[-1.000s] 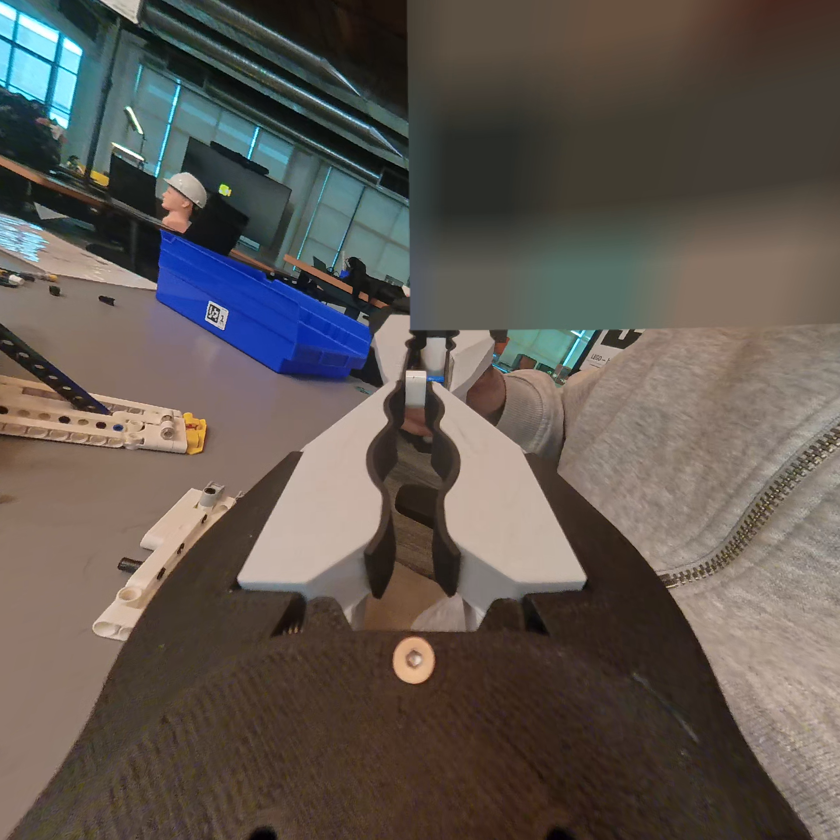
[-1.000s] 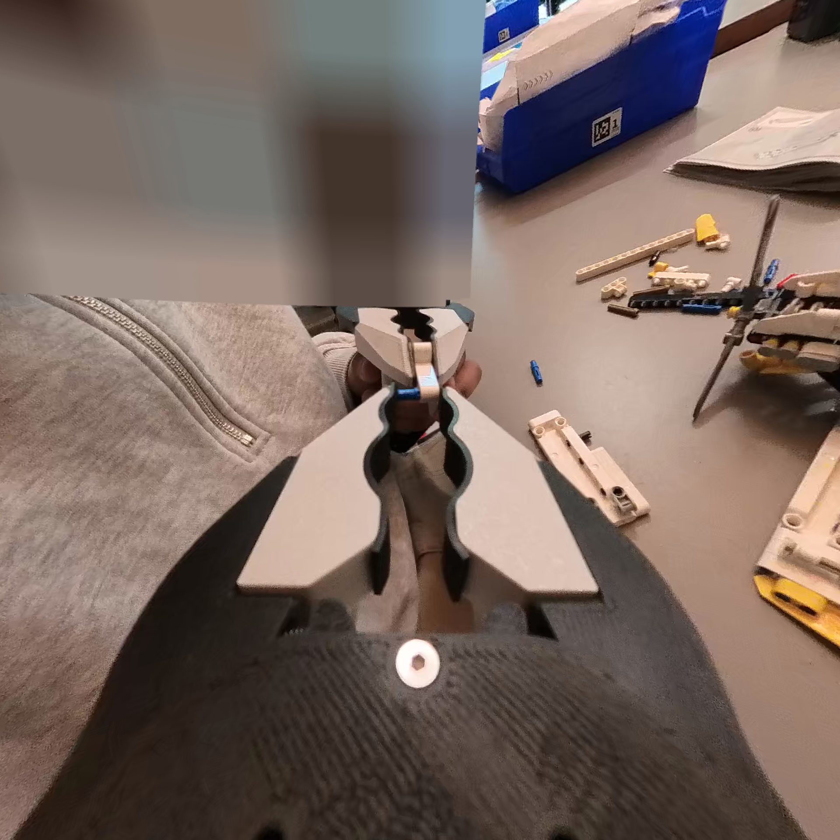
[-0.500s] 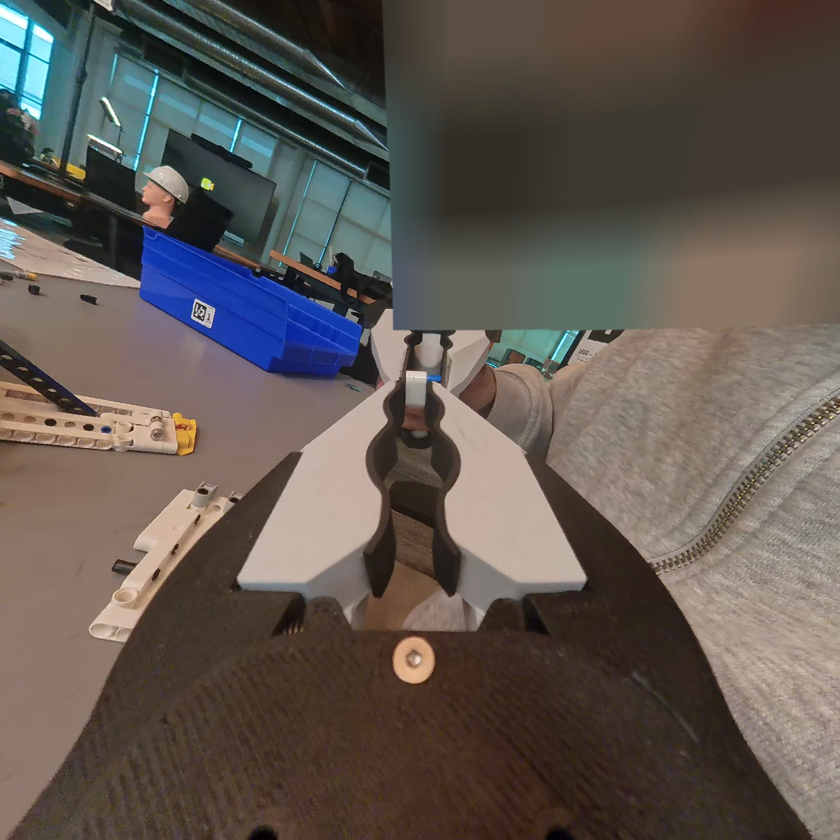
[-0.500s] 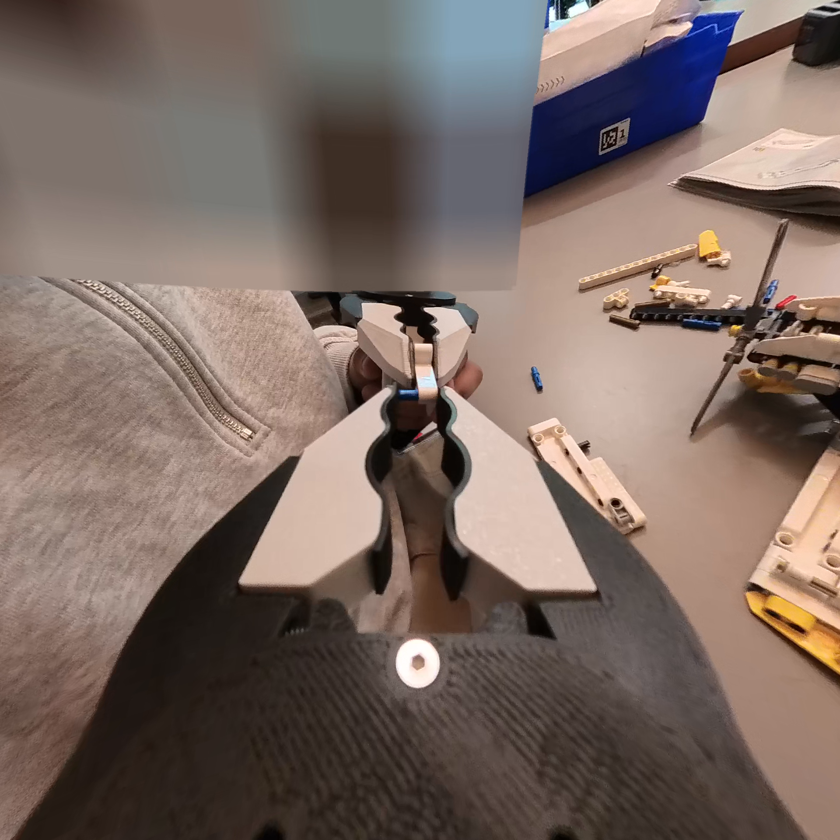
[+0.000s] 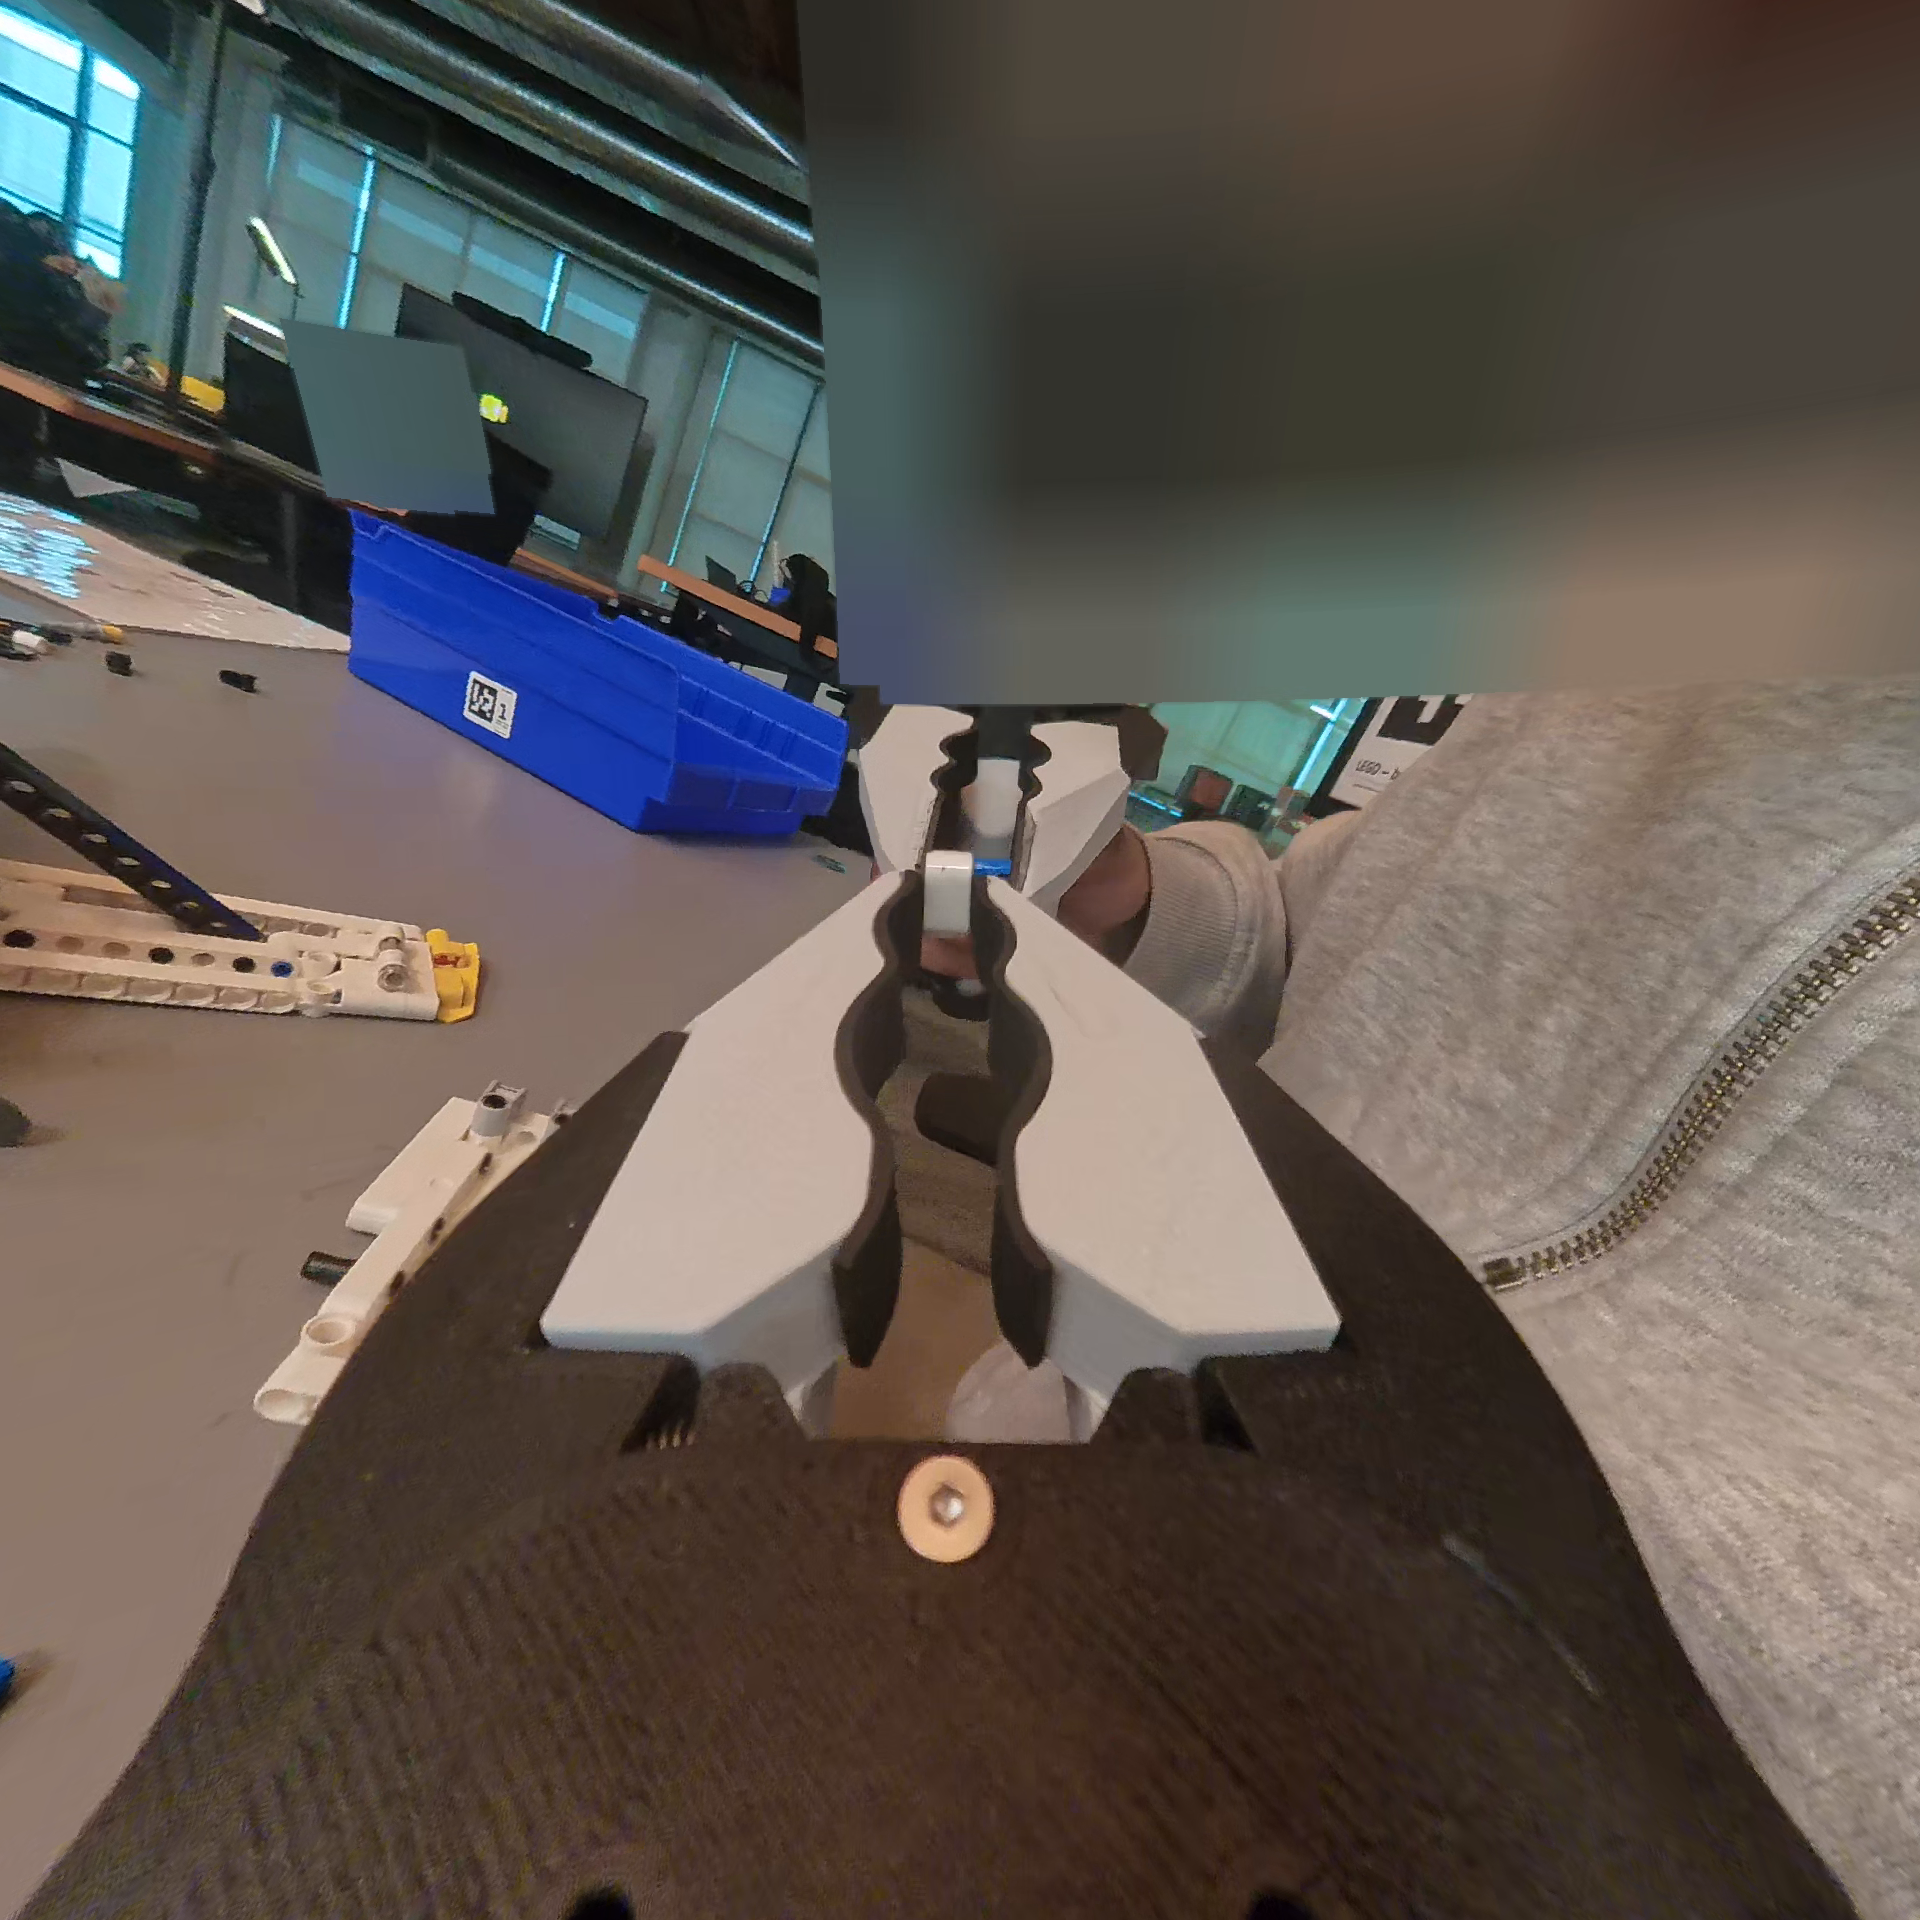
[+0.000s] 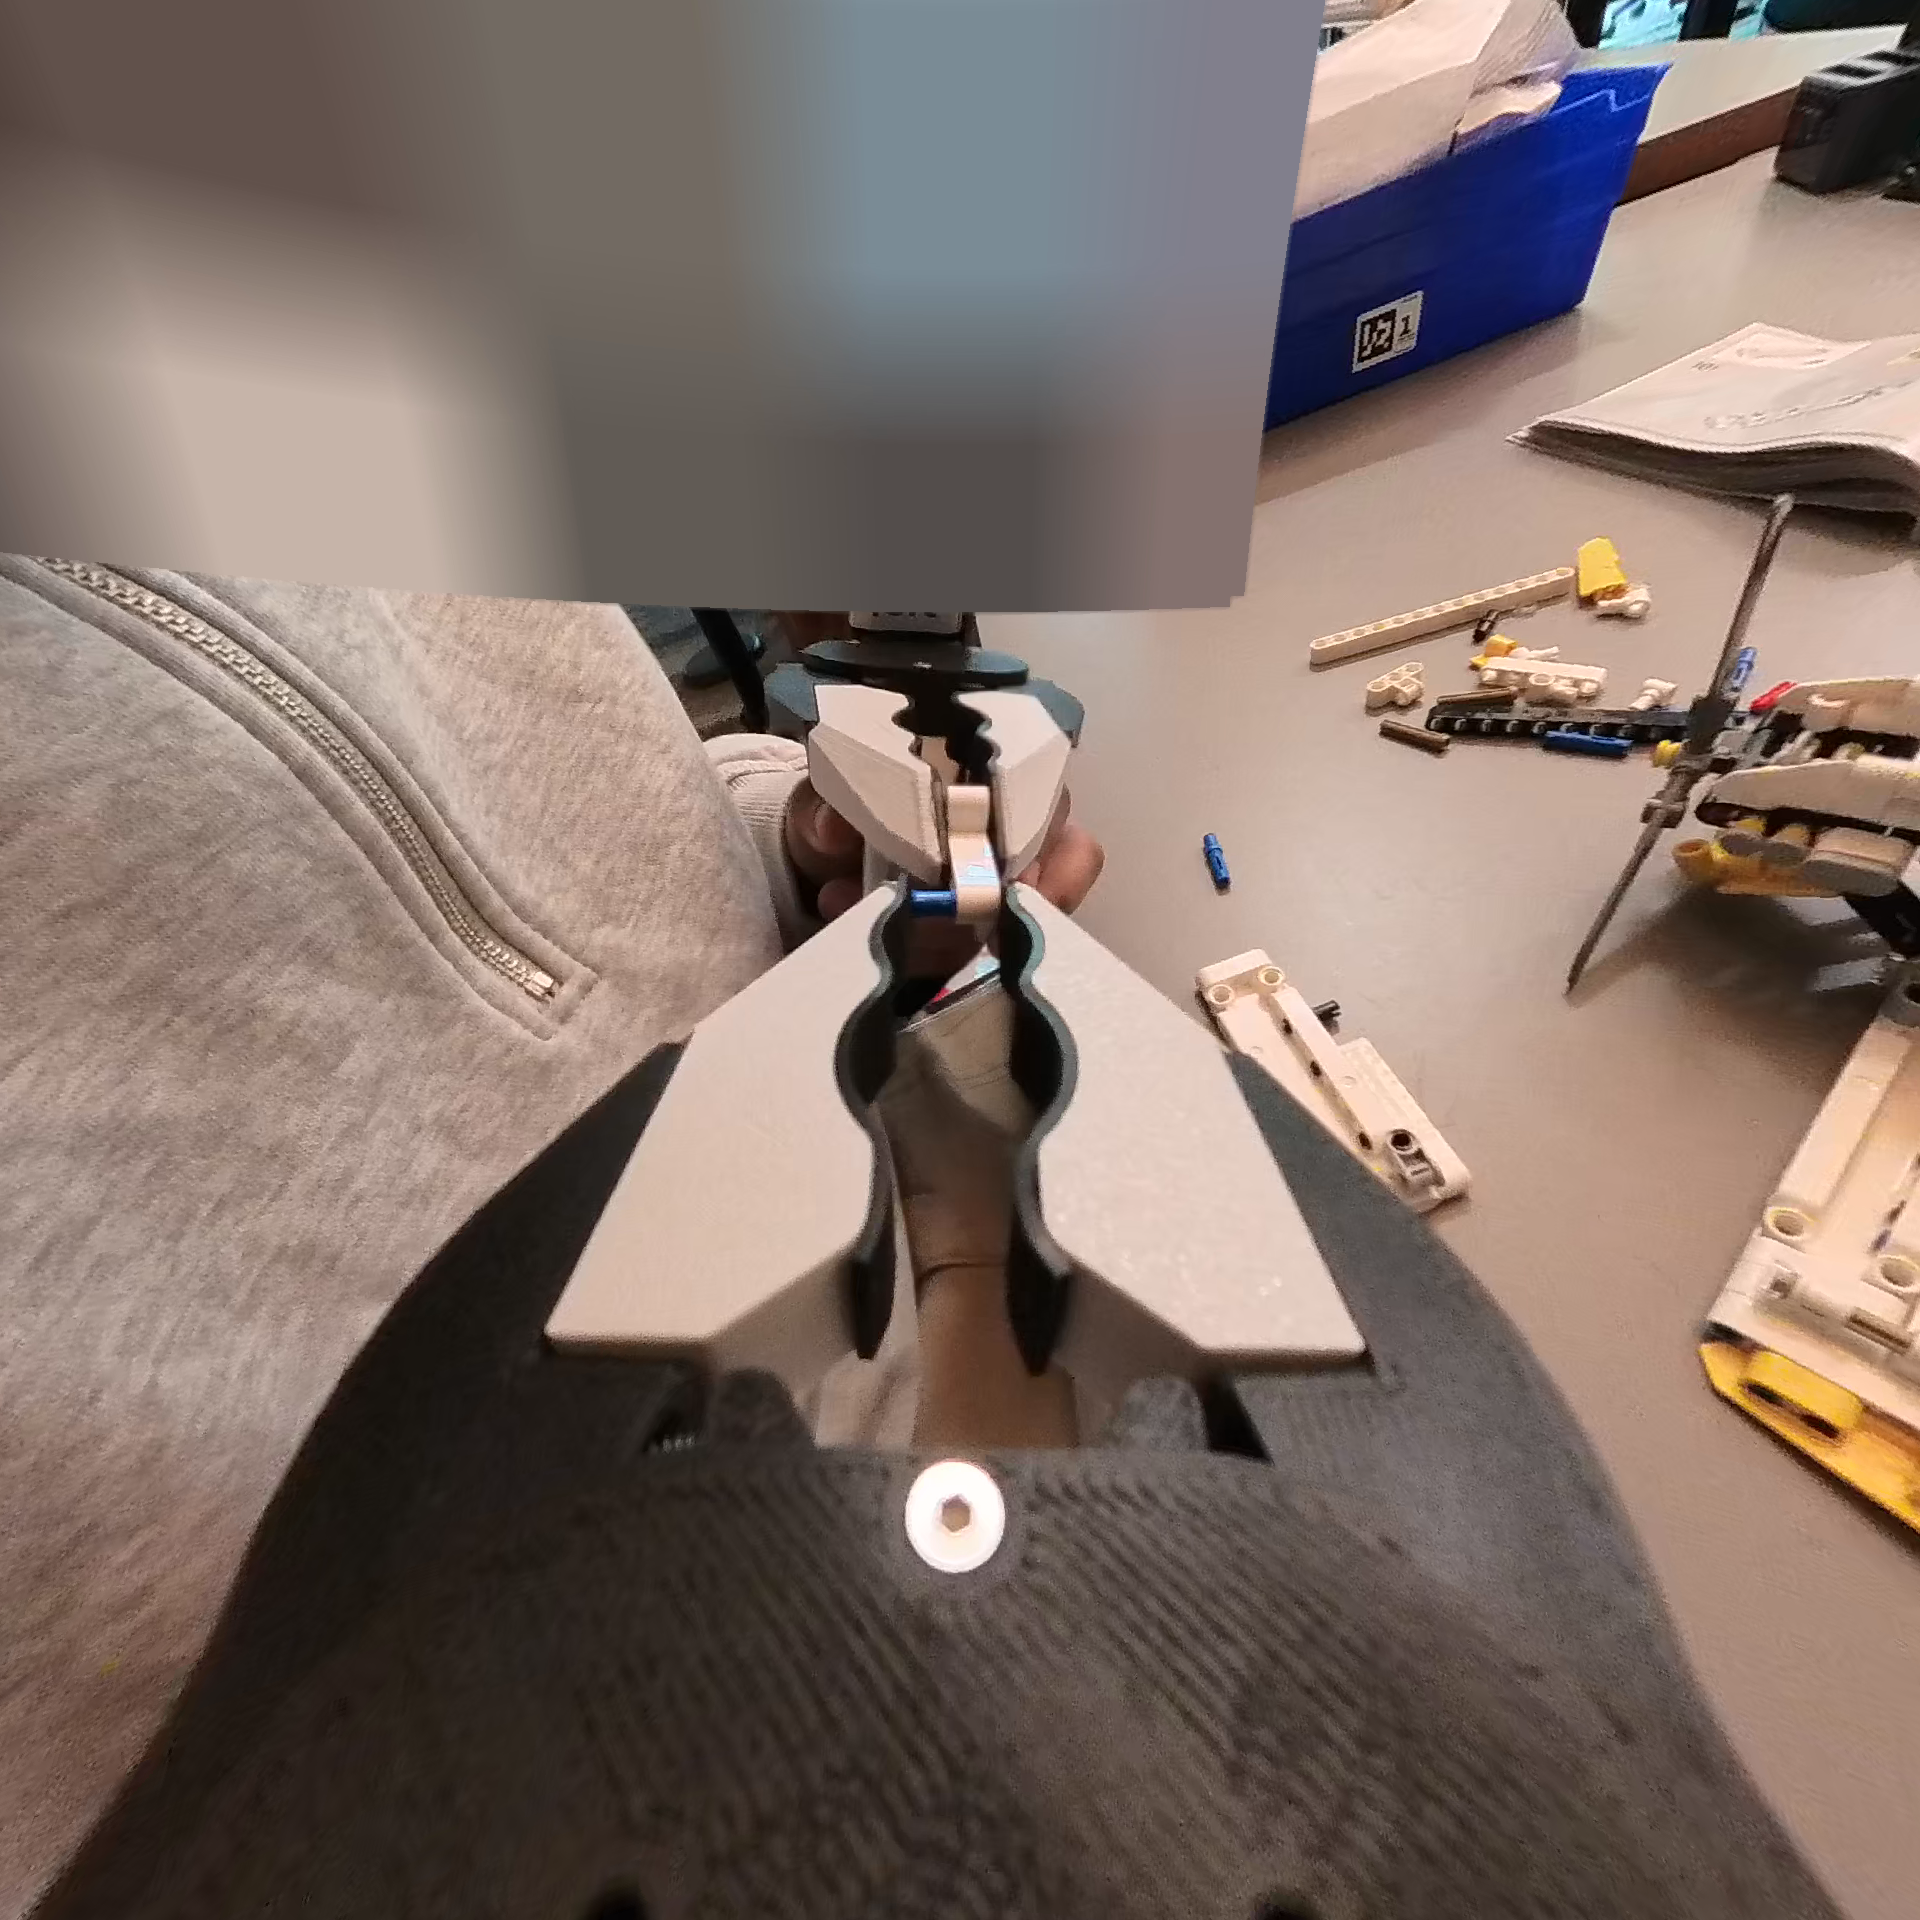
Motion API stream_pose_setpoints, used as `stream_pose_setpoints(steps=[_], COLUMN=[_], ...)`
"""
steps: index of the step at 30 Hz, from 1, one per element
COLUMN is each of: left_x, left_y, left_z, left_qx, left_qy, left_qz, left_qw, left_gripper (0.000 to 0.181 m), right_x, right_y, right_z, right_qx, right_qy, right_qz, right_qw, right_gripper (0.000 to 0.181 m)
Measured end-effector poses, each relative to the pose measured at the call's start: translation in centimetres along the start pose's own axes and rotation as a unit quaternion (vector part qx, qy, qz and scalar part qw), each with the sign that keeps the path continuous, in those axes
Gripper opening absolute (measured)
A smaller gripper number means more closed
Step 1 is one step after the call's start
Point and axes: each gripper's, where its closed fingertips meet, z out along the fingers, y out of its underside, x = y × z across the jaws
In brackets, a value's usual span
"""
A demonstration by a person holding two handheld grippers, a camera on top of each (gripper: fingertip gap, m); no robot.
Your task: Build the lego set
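A small white lego piece [image 6: 971,847] with a blue pin [image 6: 932,902] in its end is held in the air in front of a person's grey zip hoodie [image 6: 312,935]. My two grippers meet tip to tip on it. My left gripper [image 5: 948,914] is shut on one end of the white piece [image 5: 948,891]. My right gripper [image 6: 951,906] is shut across the other end, with the blue pin against one finger. In the left wrist view the right gripper [image 5: 987,800] shows just beyond, with the blue pin [image 5: 995,862] at its tips. The left gripper [image 6: 940,769] also shows in the right wrist view.
On the grey table [image 6: 1403,810] lie a white panel [image 6: 1330,1081], a loose blue pin [image 6: 1216,860], a white beam [image 6: 1444,615] among small parts, a partly built model [image 6: 1808,769], a white-and-yellow assembly [image 6: 1829,1278] and a booklet [image 6: 1745,416]. A blue bin [image 6: 1455,239] stands behind. Only a small space, under 4 cm, lies between the two pairs of fingers. Between my right fingertips and the white-and-yellow assembly [image 6: 1829,1278] there is roughly 15 centimetres.
Both grippers stay tip to tip on the white piece. The held pair has swung a little, so the table and blue bin have shifted in both views.
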Motion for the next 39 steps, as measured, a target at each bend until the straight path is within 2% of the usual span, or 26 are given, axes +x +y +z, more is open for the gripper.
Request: stream_pose_setpoints(steps=[9,15,19,21,23,28,35,39], left_x=[-0.8,-2.0,-6.2,-8.1,-10.7,-11.6,-12.2,-13.0], left_y=[0.2,0.0,-0.3,0.4,1.6,3.3,4.8,4.8], left_z=[-0.3,-0.8,-3.0,-4.1,-5.6,-5.7,-6.3,-7.2], left_qx=[-0.039,-0.076,-0.126,-0.169,-0.218,-0.277,-0.345,-0.386], left_qy=[-0.023,-0.058,-0.181,-0.225,-0.291,-0.289,-0.296,-0.309], left_qz=[0.018,0.064,0.133,0.097,0.046,-0.013,-0.011,0.027], left_qw=[0.999,0.993,0.966,0.955,0.931,0.916,0.891,0.869], left_gripper=[0.006,0.005,0.006,0.005,0.005,0.006,0.006,0.008], right_x=[0.7,1.9,3.9,4.7,5.1,5.2,5.4,5.5], right_y=[0.3,0.4,0.9,1.6,2.3,3.6,4.1,4.0], right_z=[0.1,0.4,0.1,0.0,0.3,0.9,0.4,0.0], right_qx=[0.008,0.019,0.006,-0.011,-0.027,-0.046,-0.035,-0.023], right_qy=[0.009,0.017,0.062,0.089,0.103,0.117,0.123,0.122], right_qz=[-0.031,-0.033,-0.045,-0.061,-0.072,-0.087,-0.071,-0.059], right_qw=[0.999,0.999,0.997,0.994,0.992,0.988,0.989,0.99], right_gripper=[0.014,0.019,0.042,0.047,0.048,0.048,0.047,0.047])
